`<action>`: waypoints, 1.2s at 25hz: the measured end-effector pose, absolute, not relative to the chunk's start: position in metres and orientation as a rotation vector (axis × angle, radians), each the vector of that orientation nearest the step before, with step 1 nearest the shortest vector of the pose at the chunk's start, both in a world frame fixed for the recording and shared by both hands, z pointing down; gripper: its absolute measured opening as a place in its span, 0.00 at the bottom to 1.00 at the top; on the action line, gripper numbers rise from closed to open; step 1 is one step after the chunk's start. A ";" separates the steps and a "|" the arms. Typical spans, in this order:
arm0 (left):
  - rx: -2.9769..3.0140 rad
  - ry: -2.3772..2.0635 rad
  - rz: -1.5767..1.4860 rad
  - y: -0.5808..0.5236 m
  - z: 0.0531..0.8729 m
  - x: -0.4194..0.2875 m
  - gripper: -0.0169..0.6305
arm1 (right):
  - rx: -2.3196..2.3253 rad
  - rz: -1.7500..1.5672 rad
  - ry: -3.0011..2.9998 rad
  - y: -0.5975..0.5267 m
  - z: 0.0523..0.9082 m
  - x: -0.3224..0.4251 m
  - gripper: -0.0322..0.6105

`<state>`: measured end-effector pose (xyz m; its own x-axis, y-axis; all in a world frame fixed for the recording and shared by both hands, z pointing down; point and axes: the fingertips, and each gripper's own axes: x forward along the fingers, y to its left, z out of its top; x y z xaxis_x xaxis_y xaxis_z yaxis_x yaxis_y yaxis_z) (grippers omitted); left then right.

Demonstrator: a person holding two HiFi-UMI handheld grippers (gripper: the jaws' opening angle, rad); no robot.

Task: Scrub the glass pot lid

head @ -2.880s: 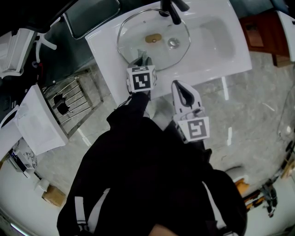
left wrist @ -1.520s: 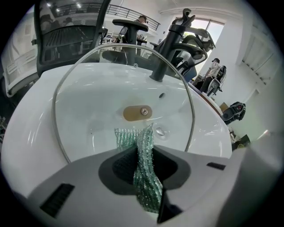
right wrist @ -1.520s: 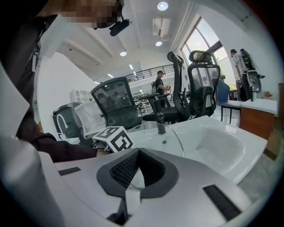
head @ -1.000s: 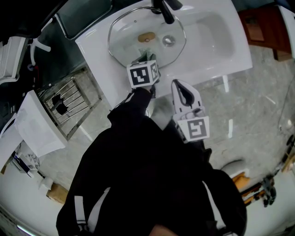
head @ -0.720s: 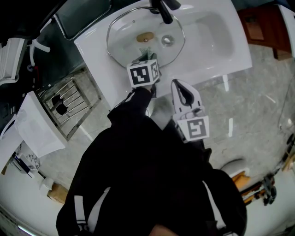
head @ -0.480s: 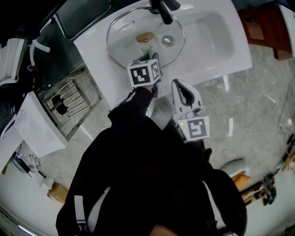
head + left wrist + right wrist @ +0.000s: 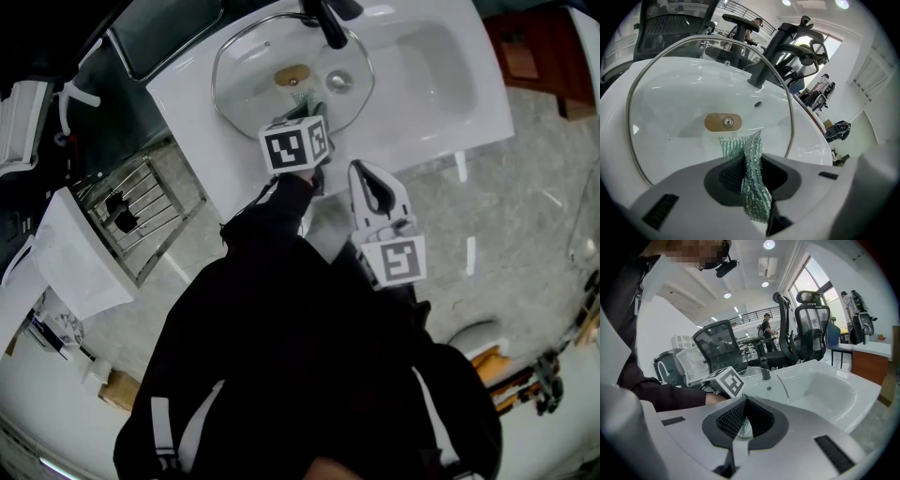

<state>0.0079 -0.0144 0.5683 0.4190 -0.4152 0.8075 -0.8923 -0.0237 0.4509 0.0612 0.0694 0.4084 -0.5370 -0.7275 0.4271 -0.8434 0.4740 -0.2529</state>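
— Where is the glass pot lid point(image 7: 246, 89) lying relative to the left claw point(image 7: 306, 101)?

— Right under it and ahead of it. The left claw point(image 7: 750, 185) is clamping its jaws tight on a strip of green mesh cloth point(image 7: 746, 157), and the cloth's far end seems to be pressing on the glass pot lid point(image 7: 670, 112), just below the brass plate point(image 7: 723, 122) at its middle.

— And the right claw point(image 7: 372, 192)?

— It is hanging at the lower centre of the head view, off the front edge, well short of the lid. In its own view the right claw point(image 7: 740, 427) is keeping its jaws together with nothing gripped.

— What is carrying the lid?

— A white desk point(image 7: 197, 112) with a basin sunk in it; the lid is covering the basin's left part, and the drain point(image 7: 339, 82) is showing through the glass.

— Farther out?

— A black faucet point(image 7: 323, 19) is rising at the top edge, a wire rack point(image 7: 141, 211) is standing at the left on the grey floor point(image 7: 525, 216), and office chairs point(image 7: 811, 329) are standing behind.
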 end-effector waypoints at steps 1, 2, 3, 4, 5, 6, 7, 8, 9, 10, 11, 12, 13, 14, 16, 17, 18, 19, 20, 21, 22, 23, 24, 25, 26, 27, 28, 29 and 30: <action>1.632 -1.166 0.570 -0.015 0.568 0.009 0.15 | 1.346 0.642 -2.462 0.069 0.408 0.062 0.05; 1.635 -1.164 0.569 -0.015 0.567 0.011 0.15 | 1.348 0.644 -2.458 0.070 0.408 0.063 0.05; 1.637 -1.162 0.566 -0.016 0.567 0.012 0.15 | 1.351 0.647 -2.455 0.069 0.408 0.063 0.05; 1.640 -1.160 0.563 -0.017 0.566 0.013 0.15 | 1.353 0.650 -2.453 0.069 0.408 0.064 0.05; 1.642 -1.159 0.560 -0.018 0.566 0.015 0.15 | 1.355 0.653 -2.451 0.069 0.409 0.065 0.05; 1.644 -1.157 0.557 -0.019 0.566 0.016 0.15 | 1.357 0.654 -2.451 0.069 0.409 0.066 0.05; 1.646 -1.155 0.553 -0.020 0.566 0.018 0.15 | 1.358 0.654 -2.449 0.069 0.410 0.067 0.05; 1.648 -1.153 0.550 -0.021 0.565 0.019 0.15 | 1.359 0.654 -2.448 0.069 0.410 0.068 0.05; 1.650 -1.150 0.548 -0.022 0.565 0.021 0.15 | 1.361 0.656 -2.445 0.069 0.411 0.069 0.05; 1.653 -1.147 0.545 -0.022 0.564 0.023 0.15 | 1.364 0.659 -2.441 0.070 0.411 0.071 0.05; 1.655 -1.145 0.544 -0.023 0.564 0.024 0.15 | 1.367 0.662 -2.438 0.070 0.411 0.072 0.05; 1.657 -1.144 0.542 -0.023 0.563 0.025 0.15 | 1.369 0.666 -2.436 0.070 0.412 0.072 0.05; 1.658 -1.142 0.539 -0.024 0.563 0.027 0.15 | 1.370 0.670 -2.434 0.070 0.412 0.073 0.05; 1.658 -1.139 0.535 -0.025 0.563 0.028 0.15 | 1.371 0.672 -2.434 0.070 0.413 0.073 0.05; 1.659 -1.130 0.523 -0.027 0.562 0.032 0.15 | 1.375 0.673 -2.436 0.069 0.413 0.074 0.05; 1.659 -1.126 0.516 -0.027 0.562 0.033 0.15 | 1.378 0.675 -2.435 0.068 0.413 0.074 0.05; 1.659 -1.123 0.513 -0.028 0.561 0.035 0.15 | 1.378 0.679 -2.434 0.068 0.413 0.074 0.05; 1.660 -1.122 0.511 -0.029 0.561 0.036 0.15 | 1.378 0.682 -2.431 0.068 0.413 0.074 0.05; 1.660 -1.123 0.511 -0.029 0.560 0.037 0.15 | 1.376 0.683 -2.430 0.068 0.413 0.075 0.05; 1.661 -1.122 0.510 -0.030 0.560 0.038 0.15 | 1.376 0.683 -2.429 0.068 0.414 0.075 0.05; 1.662 -1.120 0.507 -0.030 0.560 0.039 0.15 | 1.378 0.682 -2.429 0.067 0.414 0.076 0.05; 1.663 -1.116 0.502 -0.031 0.559 0.041 0.15 | 1.380 0.682 -2.429 0.066 0.414 0.077 0.05; 1.663 -1.111 0.496 -0.032 0.559 0.042 0.15 | 1.382 0.681 -2.429 0.066 0.414 0.077 0.05; 1.663 -1.107 0.490 -0.033 0.559 0.044 0.15 | 1.383 0.682 -2.429 0.066 0.414 0.078 0.05; 1.663 -1.103 0.483 -0.034 0.558 0.045 0.15 | 1.385 0.683 -2.428 0.066 0.414 0.078 0.05; 1.662 -1.100 0.478 -0.035 0.558 0.046 0.15 | 1.386 0.685 -2.428 0.065 0.414 0.078 0.05; 1.662 -1.097 0.473 -0.035 0.558 0.047 0.15 | 1.386 0.686 -2.429 0.065 0.415 0.078 0.05; 1.662 -1.095 0.468 -0.036 0.557 0.048 0.15 | 1.385 0.685 -2.430 0.065 0.415 0.079 0.05; 1.662 -1.092 0.462 -0.037 0.557 0.049 0.15 | 1.383 0.683 -2.431 0.064 0.416 0.079 0.05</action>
